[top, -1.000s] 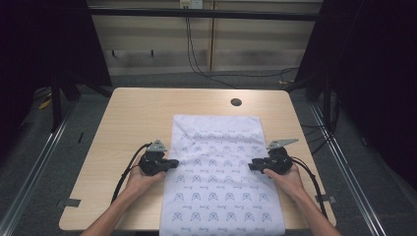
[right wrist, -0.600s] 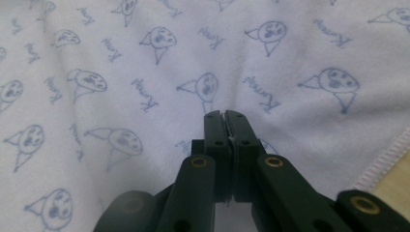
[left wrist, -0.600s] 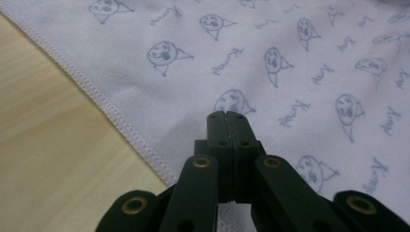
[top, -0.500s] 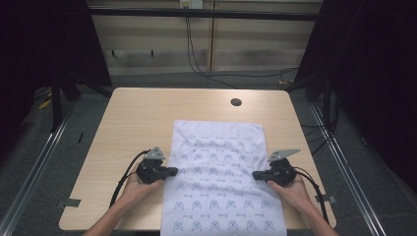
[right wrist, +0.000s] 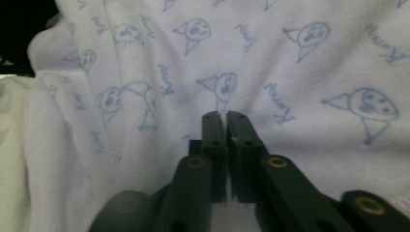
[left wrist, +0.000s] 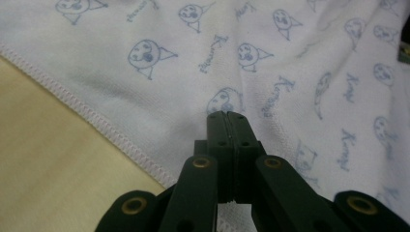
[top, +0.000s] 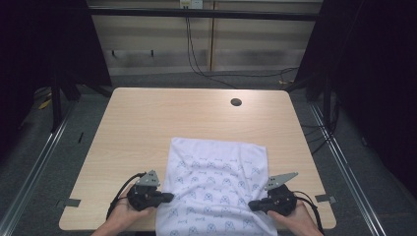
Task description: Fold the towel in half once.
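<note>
A white cloth (top: 216,184) printed with small blue faces and words lies on the near half of the wooden table (top: 162,118), and its near end hangs over the front edge. My left gripper (top: 168,197) is at the cloth's left edge with its jaws pressed together on the fabric (left wrist: 270,63). Its stitched hem (left wrist: 96,118) runs across the left gripper view. My right gripper (top: 252,205) is shut on the cloth's right edge, where the fabric (right wrist: 270,63) bunches into folds around the jaws. A hand holds each gripper near the table's front edge.
A round cable hole (top: 236,102) sits at the table's far right. The far half of the tabletop is bare wood. Metal rails (top: 34,162) run along the floor on both sides, and cables hang behind the table.
Both grippers have moved toward the person, dragging the cloth with them. The cloth's far edge has slid nearer and more of it hangs off the front edge.
</note>
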The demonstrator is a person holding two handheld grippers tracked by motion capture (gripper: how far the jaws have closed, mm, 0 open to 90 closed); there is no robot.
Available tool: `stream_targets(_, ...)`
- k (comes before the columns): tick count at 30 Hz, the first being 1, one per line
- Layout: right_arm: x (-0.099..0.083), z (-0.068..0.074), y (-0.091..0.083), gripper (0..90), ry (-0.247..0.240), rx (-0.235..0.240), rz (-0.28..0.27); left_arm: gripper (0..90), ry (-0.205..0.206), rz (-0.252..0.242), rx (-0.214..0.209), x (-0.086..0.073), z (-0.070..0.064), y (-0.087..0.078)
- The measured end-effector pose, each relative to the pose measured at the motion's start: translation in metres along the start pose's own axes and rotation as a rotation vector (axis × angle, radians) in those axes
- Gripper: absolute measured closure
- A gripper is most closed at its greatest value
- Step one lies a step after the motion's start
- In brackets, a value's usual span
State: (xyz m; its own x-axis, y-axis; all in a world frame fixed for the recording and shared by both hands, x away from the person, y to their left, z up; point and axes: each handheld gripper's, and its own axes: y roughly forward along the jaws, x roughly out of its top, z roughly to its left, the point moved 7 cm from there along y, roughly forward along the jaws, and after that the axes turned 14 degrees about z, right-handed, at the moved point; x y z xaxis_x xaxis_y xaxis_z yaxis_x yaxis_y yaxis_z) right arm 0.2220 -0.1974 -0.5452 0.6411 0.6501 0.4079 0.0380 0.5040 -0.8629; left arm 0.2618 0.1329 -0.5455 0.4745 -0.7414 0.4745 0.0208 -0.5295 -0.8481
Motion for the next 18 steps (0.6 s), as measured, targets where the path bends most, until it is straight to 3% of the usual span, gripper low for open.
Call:
stream_targets(2,0.005,-0.002,-0.008,74.4,-0.013,-0.006,-0.049,88.1,-0.006,0.001,-0.031,-0.006,0.000,-0.003)
stream_targets(4,0.018,-0.020,-0.022,74.2,0.007,-0.028,-0.126,84.9,-0.020,-0.014,-0.042,-0.005,0.005,-0.006)
stream_targets(5,0.025,-0.034,-0.029,72.3,0.017,-0.062,-0.160,82.5,-0.020,-0.014,-0.042,-0.005,0.005,-0.006)
stream_targets(9,0.055,-0.098,-0.044,62.9,0.106,-0.194,-0.221,77.7,-0.070,-0.122,0.007,0.024,0.036,-0.022)
stream_targets(12,0.070,-0.137,-0.043,59.8,0.167,-0.253,-0.221,76.2,-0.106,-0.167,0.040,0.041,0.062,-0.026)
stream_targets(13,0.073,-0.148,-0.040,59.2,0.186,-0.251,-0.224,75.0,-0.106,-0.167,0.040,0.041,0.062,-0.026)
stream_targets(14,0.075,-0.157,-0.037,58.2,0.198,-0.263,-0.221,73.8,-0.146,-0.180,0.064,0.049,0.081,-0.025)
stream_targets(18,0.077,-0.174,-0.021,54.8,0.212,-0.285,-0.176,71.4,-0.197,-0.197,0.111,0.058,0.113,-0.020)
